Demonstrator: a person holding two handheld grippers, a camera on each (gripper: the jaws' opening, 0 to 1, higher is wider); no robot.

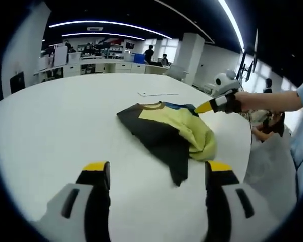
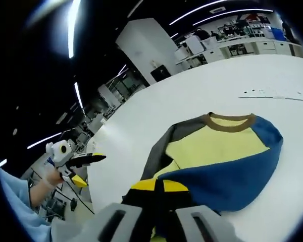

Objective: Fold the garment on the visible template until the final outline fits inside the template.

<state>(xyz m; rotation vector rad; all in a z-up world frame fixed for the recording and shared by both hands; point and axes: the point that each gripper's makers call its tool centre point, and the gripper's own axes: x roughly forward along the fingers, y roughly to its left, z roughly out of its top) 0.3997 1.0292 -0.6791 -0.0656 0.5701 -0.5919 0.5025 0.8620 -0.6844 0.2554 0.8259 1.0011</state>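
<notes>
Left gripper view looks from farther across white table [image 1: 50, 131] at garment [image 1: 166, 131]; right gripper view sits close over garment, tilted. Both share garment, table.

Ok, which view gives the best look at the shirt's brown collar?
The right gripper view: the brown collar lies open, facing the camera on the shirt. In the left gripper view the collar is a thin, distant strip.

Garment [image 1: 166, 133]: a long-sleeved top with a yellow body, brown collar band [image 2: 229, 120], one blue sleeve [image 2: 232, 179] and one dark grey sleeve [image 2: 159, 148]. It lies partly folded and bunched on the white worktop [image 1: 55, 126], collar away from the blue sleeve fold. The blue sleeve is folded across the yellow body. A thin marked outline [image 2: 272, 94] lies on the worktop beyond the collar, apart from the garment.
</notes>
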